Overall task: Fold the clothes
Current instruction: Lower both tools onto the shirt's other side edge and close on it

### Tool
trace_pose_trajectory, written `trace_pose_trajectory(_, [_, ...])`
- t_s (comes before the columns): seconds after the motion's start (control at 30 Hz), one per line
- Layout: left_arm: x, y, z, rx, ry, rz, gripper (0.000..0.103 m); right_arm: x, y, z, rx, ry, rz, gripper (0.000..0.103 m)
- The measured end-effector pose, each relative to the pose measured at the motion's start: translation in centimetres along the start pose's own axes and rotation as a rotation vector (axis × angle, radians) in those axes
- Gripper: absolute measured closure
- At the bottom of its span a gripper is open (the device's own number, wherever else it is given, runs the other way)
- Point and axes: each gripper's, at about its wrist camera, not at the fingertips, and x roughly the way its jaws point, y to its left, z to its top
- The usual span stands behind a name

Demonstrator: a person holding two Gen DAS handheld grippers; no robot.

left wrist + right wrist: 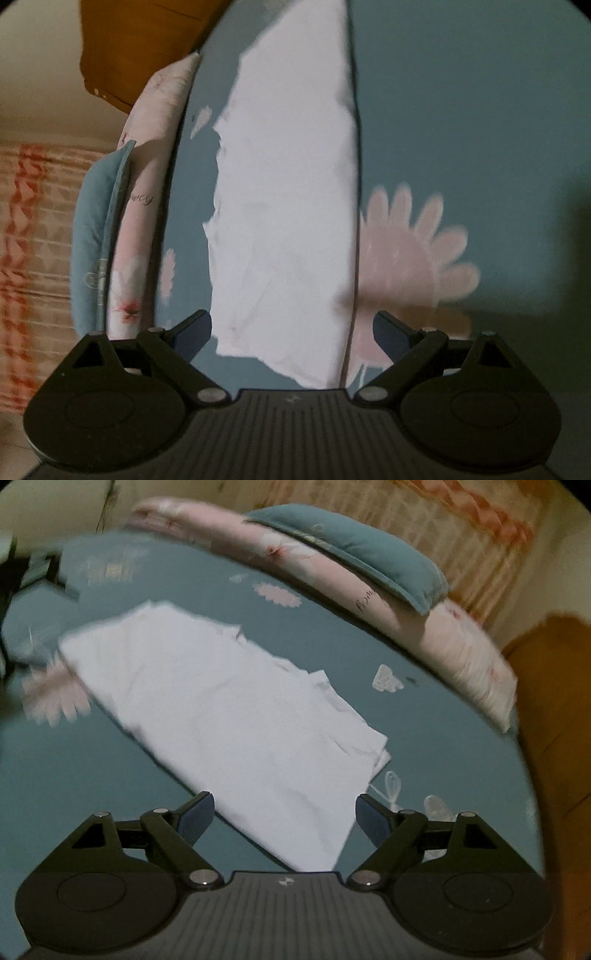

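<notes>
A: Where is the white garment?
B: It lies flat on the bed, on the teal sheet with pink flowers, stretching away straight ahead of the left claw, its near end between the two pads

A: Does that claw grip it?
B: No, its jaws stand wide apart and hold nothing

A: And the right claw?
B: Also spread wide and empty; the garment's near corner sits just ahead of it, between the pads, and the cloth runs off ahead and to its left

A: Anything beyond?
B: A pink pillow with a teal pillow on top, past the garment, ahead and to the right of the right claw
</notes>
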Motion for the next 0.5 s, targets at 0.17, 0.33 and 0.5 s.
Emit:
trace_pose_trajectory(0.17, [2.0, -1.9, -0.5, 0.081, 0.018, 0.101, 0.009, 3.4, 3.7, -1.6, -0.205, 0.069, -0.034, 0.016])
trace_pose_trajectory(0.33, [2.9, -2.8, -0.5, 0.181, 0.023, 0.166, 0.009, 5.0, 4.8, -2.3, -0.251, 0.088, -0.015, 0.016])
trace_pose_trajectory(0.5, [3.5, -2.3, 0.1, 0.218, 0.037, 0.154, 0.002, 5.9, 3.8, -2.1, -0.178, 0.078, 0.022, 0.016])
